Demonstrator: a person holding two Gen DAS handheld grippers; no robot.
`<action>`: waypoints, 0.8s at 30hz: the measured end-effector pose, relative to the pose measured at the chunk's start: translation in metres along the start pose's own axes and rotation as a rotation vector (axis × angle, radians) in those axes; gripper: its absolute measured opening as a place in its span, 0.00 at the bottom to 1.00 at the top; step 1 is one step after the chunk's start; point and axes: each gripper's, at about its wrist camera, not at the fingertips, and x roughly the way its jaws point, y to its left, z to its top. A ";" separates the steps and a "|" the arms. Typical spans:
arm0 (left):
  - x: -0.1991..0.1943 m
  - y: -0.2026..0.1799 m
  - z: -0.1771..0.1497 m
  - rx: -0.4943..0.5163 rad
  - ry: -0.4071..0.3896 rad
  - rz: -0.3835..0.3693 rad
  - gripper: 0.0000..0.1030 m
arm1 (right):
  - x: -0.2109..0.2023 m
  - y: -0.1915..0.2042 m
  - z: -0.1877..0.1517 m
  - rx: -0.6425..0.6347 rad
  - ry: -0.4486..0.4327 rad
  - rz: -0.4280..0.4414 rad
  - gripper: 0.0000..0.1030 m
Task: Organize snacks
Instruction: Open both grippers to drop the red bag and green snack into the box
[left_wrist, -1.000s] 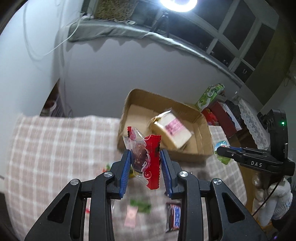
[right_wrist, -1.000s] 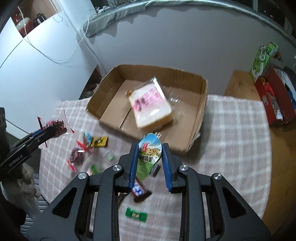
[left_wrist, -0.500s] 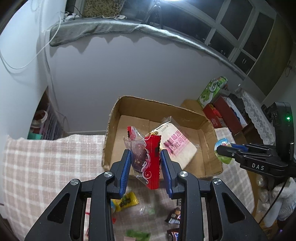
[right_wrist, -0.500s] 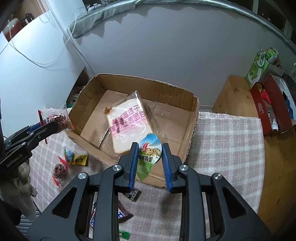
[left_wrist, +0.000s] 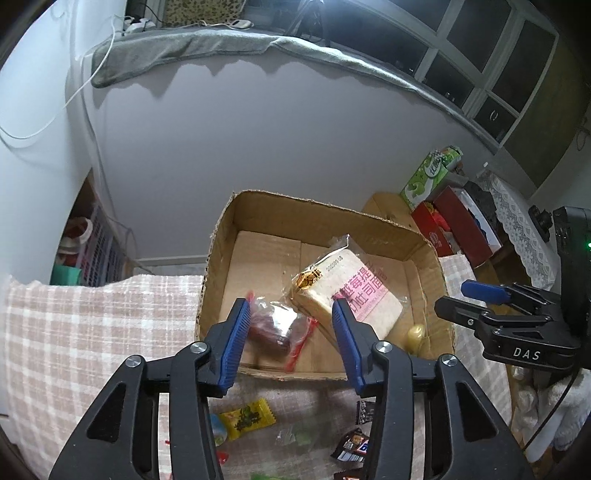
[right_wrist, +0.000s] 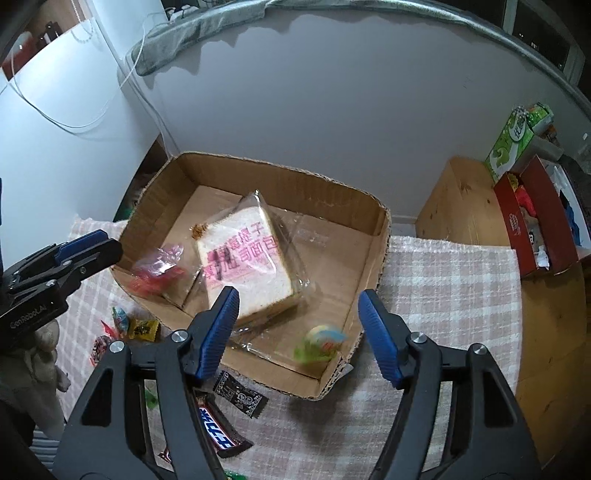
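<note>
An open cardboard box (left_wrist: 317, 206) stands on a checked cloth and holds a wrapped bread slice (left_wrist: 347, 291). My left gripper (left_wrist: 290, 314) hangs over the box's near wall, its jaws opening with nothing pressed between them. A red sweet bag (left_wrist: 277, 328) lies on the box floor just below. My right gripper (right_wrist: 298, 299) is over the near right corner with its jaws opening wide. Beneath it a small green-topped packet (right_wrist: 319, 343) shows blurred inside the box. Each view shows the other gripper at its edge: the right gripper (left_wrist: 465, 299) and the left gripper (right_wrist: 101, 245).
Loose snacks lie on the checked cloth (right_wrist: 443, 280) in front of the box: a yellow sweet (left_wrist: 247, 422), a chocolate bar (right_wrist: 218, 432), a black packet (right_wrist: 240, 398). A green tissue box (right_wrist: 513, 144) and a red box (right_wrist: 535, 221) sit on a wooden stand at the right.
Both grippers moved forward over the box and then opened. The red sweet bag left the left jaws and the green-topped packet left the right jaws; both are now in the box.
</note>
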 end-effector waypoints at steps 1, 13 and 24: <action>0.000 0.000 0.000 0.000 0.000 0.001 0.44 | 0.000 0.001 0.000 -0.003 0.002 -0.002 0.68; -0.012 0.007 -0.003 -0.018 -0.019 0.008 0.44 | -0.008 0.006 -0.005 -0.013 0.004 -0.004 0.68; -0.040 0.021 -0.021 -0.043 -0.036 0.018 0.44 | -0.026 0.014 -0.020 -0.017 -0.007 0.022 0.68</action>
